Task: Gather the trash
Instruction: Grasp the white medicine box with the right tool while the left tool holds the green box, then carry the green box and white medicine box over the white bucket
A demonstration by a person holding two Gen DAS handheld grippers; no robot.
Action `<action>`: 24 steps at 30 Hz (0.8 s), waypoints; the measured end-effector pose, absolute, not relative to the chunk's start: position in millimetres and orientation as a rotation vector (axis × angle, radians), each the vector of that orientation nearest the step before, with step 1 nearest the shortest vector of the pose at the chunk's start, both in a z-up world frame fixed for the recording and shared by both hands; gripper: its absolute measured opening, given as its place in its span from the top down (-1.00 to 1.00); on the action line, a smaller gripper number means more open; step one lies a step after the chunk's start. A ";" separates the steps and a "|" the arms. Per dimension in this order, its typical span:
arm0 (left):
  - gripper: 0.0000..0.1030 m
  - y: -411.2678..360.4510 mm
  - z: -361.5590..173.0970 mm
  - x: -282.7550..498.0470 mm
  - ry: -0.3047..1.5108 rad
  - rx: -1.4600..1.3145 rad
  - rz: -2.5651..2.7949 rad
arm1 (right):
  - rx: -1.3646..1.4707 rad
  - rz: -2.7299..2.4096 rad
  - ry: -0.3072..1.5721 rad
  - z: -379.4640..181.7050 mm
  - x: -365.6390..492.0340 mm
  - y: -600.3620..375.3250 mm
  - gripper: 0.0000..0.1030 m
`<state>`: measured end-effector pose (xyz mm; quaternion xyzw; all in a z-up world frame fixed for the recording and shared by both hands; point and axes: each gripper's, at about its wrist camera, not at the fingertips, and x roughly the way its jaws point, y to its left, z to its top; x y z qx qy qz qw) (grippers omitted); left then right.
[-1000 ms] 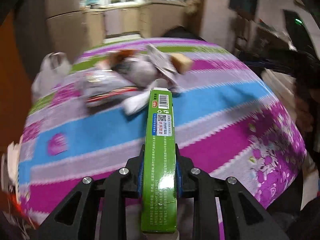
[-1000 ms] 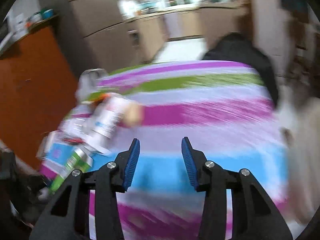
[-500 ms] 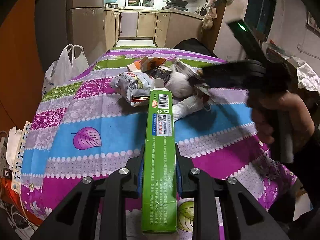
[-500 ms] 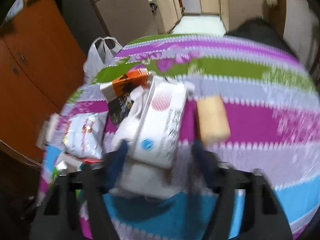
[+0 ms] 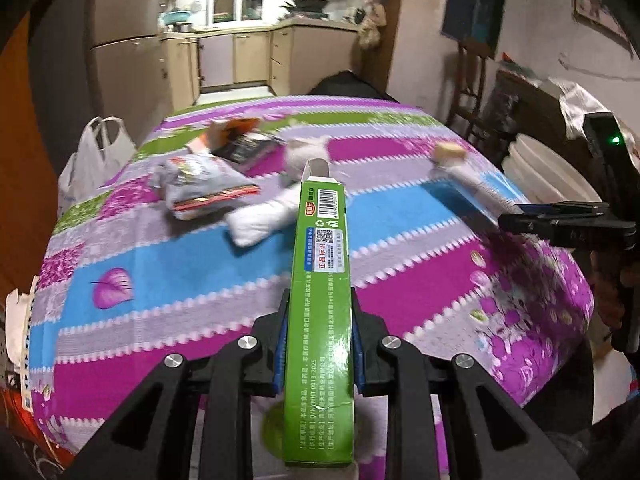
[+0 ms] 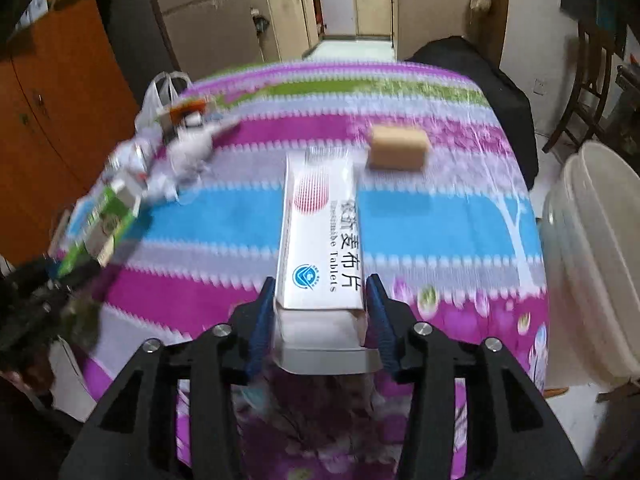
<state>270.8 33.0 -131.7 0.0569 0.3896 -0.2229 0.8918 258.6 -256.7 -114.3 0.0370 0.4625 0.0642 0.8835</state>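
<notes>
Green carton [image 5: 320,320] between left fingers [image 5: 280,354] — white tablet box [image 6: 320,248], apparently clamped, between right fingers [image 6: 260,332].

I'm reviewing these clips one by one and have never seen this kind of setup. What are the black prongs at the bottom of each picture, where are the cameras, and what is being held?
No robot here: a person holds a two-finger gripper in each hand, with a wide-angle camera on each looking forward along its fingers. The black prongs are those fingers.

In the left camera's picture, the left gripper is shut on a long green box. In the right camera's picture, the right gripper is shut on a white tablet box.

Both look over a table with a striped cloth. On it lie a brown block, a crumpled silver packet, white wadded paper and an orange-and-black carton. A white plastic bag hangs at the table's far left edge, and a white bucket stands to the right.
</notes>
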 end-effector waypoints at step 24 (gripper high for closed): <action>0.50 19.8 -154.6 272.9 0.830 0.230 -0.469 | 0.018 0.134 0.928 -129.7 251.9 -241.0 0.24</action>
